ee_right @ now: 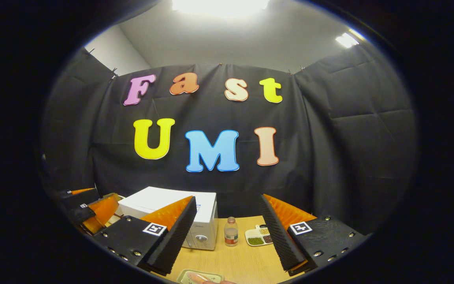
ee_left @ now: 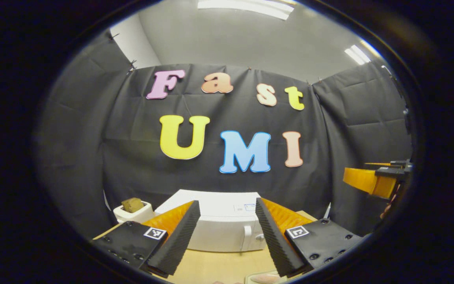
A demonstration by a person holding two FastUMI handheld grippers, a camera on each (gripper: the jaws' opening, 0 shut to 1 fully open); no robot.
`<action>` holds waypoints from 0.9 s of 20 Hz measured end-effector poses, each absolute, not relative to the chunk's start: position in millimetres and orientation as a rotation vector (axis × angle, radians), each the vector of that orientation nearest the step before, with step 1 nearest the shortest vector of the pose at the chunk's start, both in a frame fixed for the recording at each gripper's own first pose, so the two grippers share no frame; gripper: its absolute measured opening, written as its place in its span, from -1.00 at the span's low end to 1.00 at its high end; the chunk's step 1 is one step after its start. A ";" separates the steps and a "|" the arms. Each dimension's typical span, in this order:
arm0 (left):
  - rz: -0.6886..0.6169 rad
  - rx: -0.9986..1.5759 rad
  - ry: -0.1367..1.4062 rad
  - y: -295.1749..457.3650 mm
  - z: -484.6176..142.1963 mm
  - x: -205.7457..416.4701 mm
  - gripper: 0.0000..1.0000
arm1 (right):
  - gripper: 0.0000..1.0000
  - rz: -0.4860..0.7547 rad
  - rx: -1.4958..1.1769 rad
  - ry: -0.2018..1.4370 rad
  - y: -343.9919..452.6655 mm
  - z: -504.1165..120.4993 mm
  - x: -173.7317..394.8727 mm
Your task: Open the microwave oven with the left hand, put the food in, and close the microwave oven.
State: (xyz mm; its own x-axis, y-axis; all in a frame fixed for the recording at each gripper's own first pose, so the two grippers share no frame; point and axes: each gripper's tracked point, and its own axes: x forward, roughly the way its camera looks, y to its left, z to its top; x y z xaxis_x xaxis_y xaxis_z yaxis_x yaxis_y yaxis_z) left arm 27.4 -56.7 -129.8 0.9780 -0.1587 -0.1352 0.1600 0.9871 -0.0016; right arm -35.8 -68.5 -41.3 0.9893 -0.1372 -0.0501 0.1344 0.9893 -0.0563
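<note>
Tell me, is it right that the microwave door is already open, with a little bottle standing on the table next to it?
Not quite. The microwave door is shut, as the right gripper view shows. The little bottle does stand on the table beside it.

left gripper [ee_left: 227, 236]: fingers spread, empty | right gripper [ee_right: 227, 236]: fingers spread, empty

We're looking at a staged recording booth; black cloth [ee_right: 353, 130] is hanging as walls; ceiling lights [ee_right: 219, 4] are glowing over a wooden table [ee_right: 242, 262].

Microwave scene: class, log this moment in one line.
microwave: closed | left hand-held gripper: open, empty | right hand-held gripper: open, empty | food tray: on table
</note>
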 end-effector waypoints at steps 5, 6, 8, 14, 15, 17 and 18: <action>-0.182 0.014 0.185 -97.0 -216.1 69.1 0.90 | 0.95 -0.186 -0.069 0.105 -94.5 -58.6 -48.3; -0.189 0.017 0.195 -104.3 -235.4 78.2 0.90 | 0.95 -0.199 -0.076 0.122 -102.0 -64.2 -51.0; -0.191 0.012 0.238 -114.0 -274.3 94.0 0.90 | 0.95 -0.227 -0.083 0.159 -116.7 -75.7 -58.3; -0.171 0.053 0.298 -130.3 -349.3 138.7 0.94 | 0.95 -0.310 -0.082 0.221 -155.0 -92.9 -76.3; -0.170 0.071 0.306 -133.4 -360.7 145.6 0.94 | 0.95 -0.319 -0.090 0.226 -159.3 -93.4 -77.5; -0.173 0.077 0.337 -138.4 -386.1 153.4 0.91 | 0.96 -0.329 -0.099 0.237 -165.1 -97.2 -79.4; -0.167 0.074 0.347 -138.4 -394.6 156.5 0.91 | 0.95 -0.333 -0.099 0.243 -167.0 -99.2 -80.8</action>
